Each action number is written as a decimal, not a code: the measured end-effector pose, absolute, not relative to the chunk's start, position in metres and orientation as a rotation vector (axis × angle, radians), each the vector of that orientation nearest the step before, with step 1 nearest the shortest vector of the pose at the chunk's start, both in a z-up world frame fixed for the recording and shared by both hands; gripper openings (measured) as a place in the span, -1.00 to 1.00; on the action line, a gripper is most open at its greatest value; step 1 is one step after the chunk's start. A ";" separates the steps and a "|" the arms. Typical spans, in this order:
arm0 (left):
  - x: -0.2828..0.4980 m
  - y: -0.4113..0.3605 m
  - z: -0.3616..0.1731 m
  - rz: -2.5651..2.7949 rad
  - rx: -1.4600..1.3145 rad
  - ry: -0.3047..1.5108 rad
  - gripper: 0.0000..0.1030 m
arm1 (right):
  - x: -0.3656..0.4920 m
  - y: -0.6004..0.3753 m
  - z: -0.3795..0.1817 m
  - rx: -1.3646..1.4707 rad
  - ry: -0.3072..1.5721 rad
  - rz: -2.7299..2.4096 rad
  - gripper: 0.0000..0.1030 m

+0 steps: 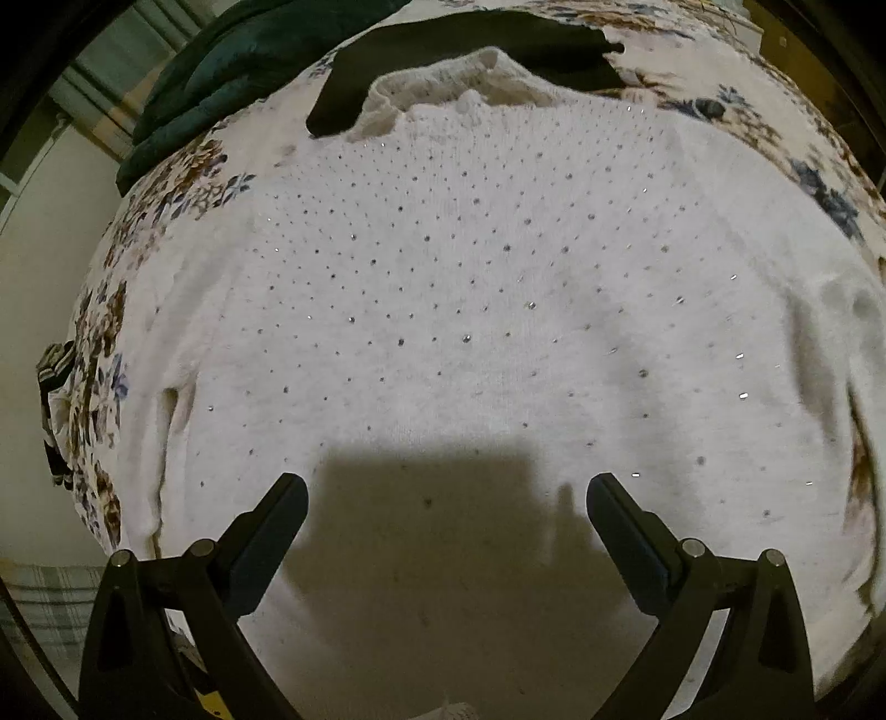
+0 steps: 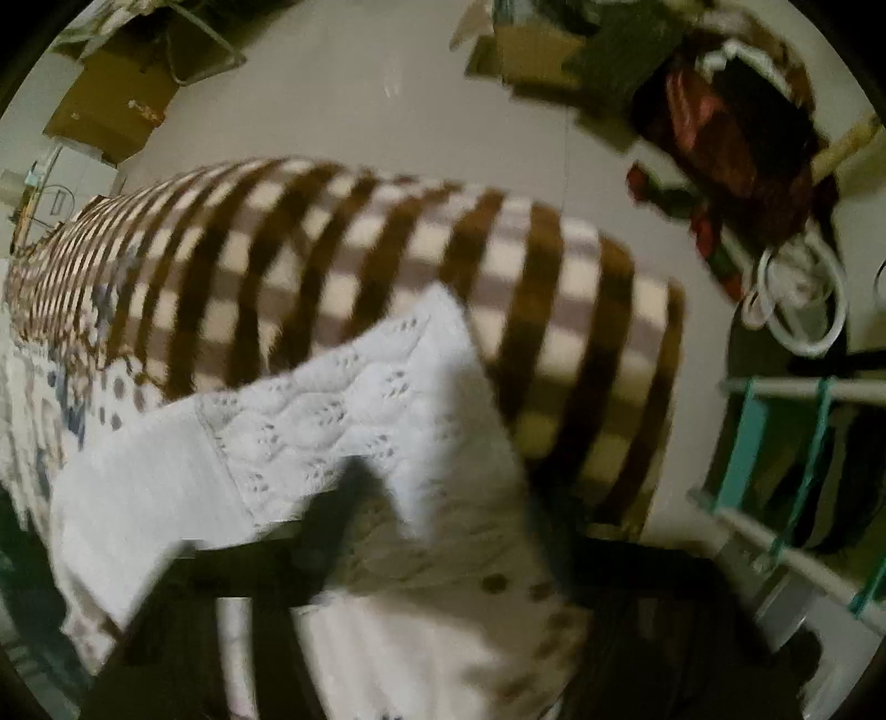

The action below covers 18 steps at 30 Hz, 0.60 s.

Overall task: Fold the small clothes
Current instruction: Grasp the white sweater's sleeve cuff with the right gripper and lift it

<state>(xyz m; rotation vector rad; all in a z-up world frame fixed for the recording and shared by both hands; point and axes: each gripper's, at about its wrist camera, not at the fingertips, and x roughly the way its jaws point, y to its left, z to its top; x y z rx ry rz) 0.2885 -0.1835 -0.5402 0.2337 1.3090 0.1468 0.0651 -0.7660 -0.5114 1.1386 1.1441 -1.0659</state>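
At the far left edge of the floral bedsheet [image 1: 105,310] lies a small striped cloth [image 1: 52,371]. A white sweater [image 1: 470,310] studded with small rhinestones is spread flat across the sheet, its lace collar [image 1: 437,88] against a black garment [image 1: 465,44], with a dark green blanket [image 1: 232,66] beyond. The left hand-held gripper [image 1: 447,493] hovers over the sweater's lower part, jaws released and wide apart. In the blurred right wrist view, the right hand-held gripper [image 2: 343,526] is clenched on a lifted lace-knit edge of the sweater [image 2: 343,399], in front of a brown-striped blanket [image 2: 387,243].
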 end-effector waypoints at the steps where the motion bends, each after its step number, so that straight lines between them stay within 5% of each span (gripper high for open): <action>1: 0.289 -0.181 -0.543 0.146 0.232 1.315 1.00 | 0.068 -0.765 -0.509 1.131 1.116 -1.046 -0.84; 10: 0.293 -0.171 -0.542 0.135 0.233 1.304 1.00 | 0.064 -0.796 -0.457 0.963 1.076 -1.105 -0.83; 13: 0.293 -0.169 -0.541 0.127 0.230 1.304 1.00 | 0.060 -0.812 -0.472 1.097 1.141 -1.038 -0.49; 15: 0.293 -0.167 -0.541 0.124 0.226 1.304 1.00 | 0.048 -0.809 -0.475 1.198 1.111 -1.024 -0.07; 18: 0.291 -0.164 -0.542 0.119 0.221 1.309 1.00 | 0.025 -0.795 -0.482 1.393 1.011 -0.995 0.05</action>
